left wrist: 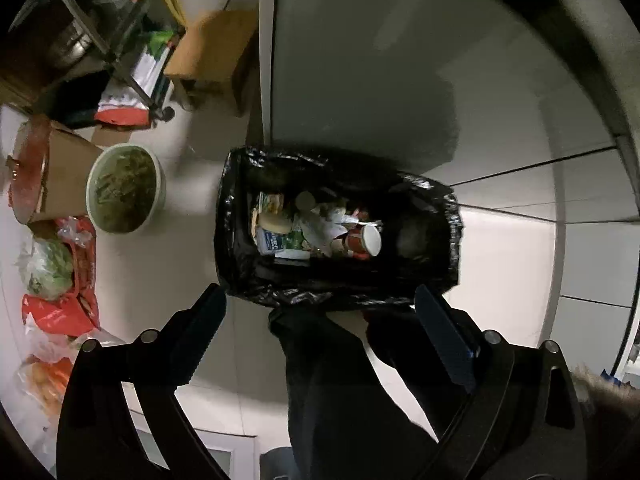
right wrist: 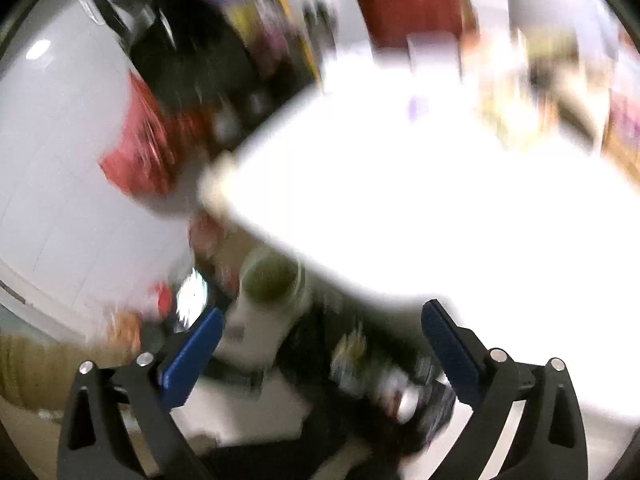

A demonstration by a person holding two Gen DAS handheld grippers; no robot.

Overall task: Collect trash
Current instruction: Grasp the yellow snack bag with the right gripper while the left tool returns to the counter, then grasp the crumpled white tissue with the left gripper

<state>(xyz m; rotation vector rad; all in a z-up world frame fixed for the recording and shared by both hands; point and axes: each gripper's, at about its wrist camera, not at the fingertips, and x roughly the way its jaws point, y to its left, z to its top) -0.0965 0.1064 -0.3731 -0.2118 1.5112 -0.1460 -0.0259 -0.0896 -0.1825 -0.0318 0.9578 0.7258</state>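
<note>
In the left wrist view a bin lined with a black bag [left wrist: 240, 272] stands on the floor below me. It holds trash: a red paper cup [left wrist: 362, 240], a white and blue carton [left wrist: 272, 242] and crumpled wrappers. My left gripper [left wrist: 320, 300] is open and empty, hanging above the bin's near rim. The right wrist view is badly blurred. My right gripper [right wrist: 322, 320] is open and empty beside a bright white table top [right wrist: 440, 208]. The bin with trash [right wrist: 384, 384] shows dimly below it.
A white bowl of green scraps [left wrist: 126, 188], a cardboard box [left wrist: 60, 176] and red bags with vegetables [left wrist: 60, 280] lie on the floor left of the bin. A metal rack [left wrist: 120, 40] stands further back. A white cabinet wall [left wrist: 400, 60] is behind the bin.
</note>
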